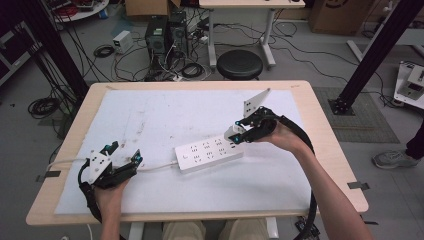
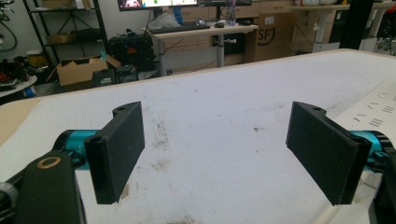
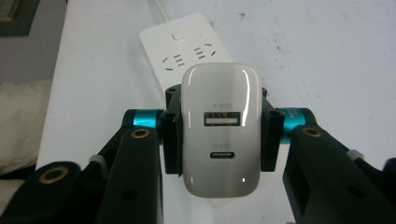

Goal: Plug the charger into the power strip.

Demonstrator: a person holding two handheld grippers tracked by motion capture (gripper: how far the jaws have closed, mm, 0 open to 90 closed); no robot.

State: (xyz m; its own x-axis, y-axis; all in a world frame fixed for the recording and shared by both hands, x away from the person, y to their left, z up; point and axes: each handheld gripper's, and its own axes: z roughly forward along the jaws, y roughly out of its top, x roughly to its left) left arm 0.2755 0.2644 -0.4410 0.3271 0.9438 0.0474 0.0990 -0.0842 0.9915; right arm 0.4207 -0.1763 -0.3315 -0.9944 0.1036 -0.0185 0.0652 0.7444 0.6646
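Overall light: even and soft, coming from overhead, bright on the white mat (image 1: 165, 115).
Shadows: faint, short, soft-edged under the power strip (image 1: 210, 154).
Glare: small shine spots at the lower edge of the white charger (image 3: 219, 135), right gripper view.
Focus: left gripper view slightly soft; background shelves at upper left hazy.
Dim areas: floor at the top of the high view darker.

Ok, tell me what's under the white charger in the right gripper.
In the right gripper view, the white power strip lies on the table beneath the charger, which the right gripper clamps by its sides. The charger's body covers its own prongs and part of the strip.
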